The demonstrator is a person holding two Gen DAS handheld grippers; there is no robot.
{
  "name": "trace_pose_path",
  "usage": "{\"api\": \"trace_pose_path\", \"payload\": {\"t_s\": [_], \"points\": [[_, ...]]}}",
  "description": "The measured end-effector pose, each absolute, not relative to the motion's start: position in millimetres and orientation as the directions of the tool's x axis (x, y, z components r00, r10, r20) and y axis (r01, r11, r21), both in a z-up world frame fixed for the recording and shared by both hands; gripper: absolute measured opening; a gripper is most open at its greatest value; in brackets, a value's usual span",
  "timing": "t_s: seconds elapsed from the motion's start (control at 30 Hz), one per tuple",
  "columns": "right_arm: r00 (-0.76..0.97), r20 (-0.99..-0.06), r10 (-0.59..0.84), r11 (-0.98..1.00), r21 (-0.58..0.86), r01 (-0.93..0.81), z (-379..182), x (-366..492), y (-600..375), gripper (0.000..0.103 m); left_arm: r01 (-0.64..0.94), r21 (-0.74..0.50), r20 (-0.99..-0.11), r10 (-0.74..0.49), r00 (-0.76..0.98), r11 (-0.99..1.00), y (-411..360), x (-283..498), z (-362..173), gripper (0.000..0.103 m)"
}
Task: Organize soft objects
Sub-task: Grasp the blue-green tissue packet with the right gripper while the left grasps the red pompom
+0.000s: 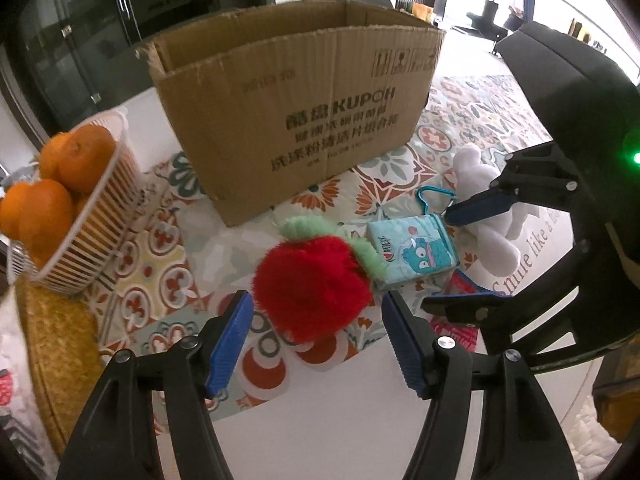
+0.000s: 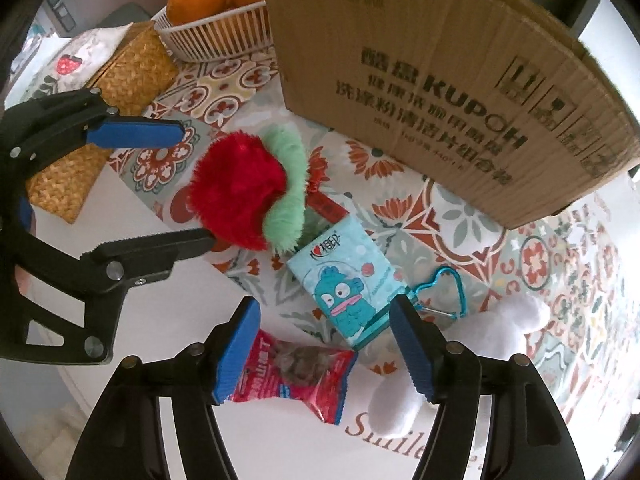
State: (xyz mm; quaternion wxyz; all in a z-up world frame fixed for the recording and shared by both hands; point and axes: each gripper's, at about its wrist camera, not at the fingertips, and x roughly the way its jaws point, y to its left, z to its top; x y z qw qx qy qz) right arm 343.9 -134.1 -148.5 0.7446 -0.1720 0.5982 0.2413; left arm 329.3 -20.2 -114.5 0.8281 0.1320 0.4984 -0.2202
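Lying between left gripper (image 1: 316,344) fingers — red plush (image 1: 312,284).

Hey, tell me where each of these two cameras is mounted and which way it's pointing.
Left wrist: sits on the left gripper, looks down at the red plush; the right gripper shows at right.
Right wrist: sits on the right gripper, looks steeply down at the snack packet and blue pouch; the left gripper shows at left.
Shared: plush, pouch, cardboard box, orange basket.
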Motion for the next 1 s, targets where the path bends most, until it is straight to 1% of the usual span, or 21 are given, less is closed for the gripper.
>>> {"api": "trace_pose_path", "payload": {"t_s": [0.23,0.6,0.77,0.93,1.0], "points": [[0.136,-0.981,0.142,0.814,0.037,-0.579,-165,355,-136,0.068,0.497,-0.042,-0.902,-0.246,0.354,0.867,-25,342,-133,0.066],[0.166,-0.978,0.124,0.769,-0.011,-0.639,-175,370,-135,0.069,0.486,-0.079,-0.915,-0.257,0.311,0.871,-29,362,-155,0.066],[0.139,-0.982,0.128,0.767,0.010,-0.641,-186,376,-133,0.069,0.471,-0.101,-0.917,-0.266,0.297,0.876,-29,372,-165,0.065],[0.139,-0.979,0.151,0.786,0.034,-0.618,-191,379,-135,0.069,0.455,-0.130,-0.912,-0.286,0.293,0.881,-30,379,-173,0.055],[0.144,-0.977,0.160,0.791,0.040,-0.610,-191,379,-138,0.069,0.455,-0.140,-0.909,-0.296,0.293,0.880,-31,381,-176,0.052]]}}
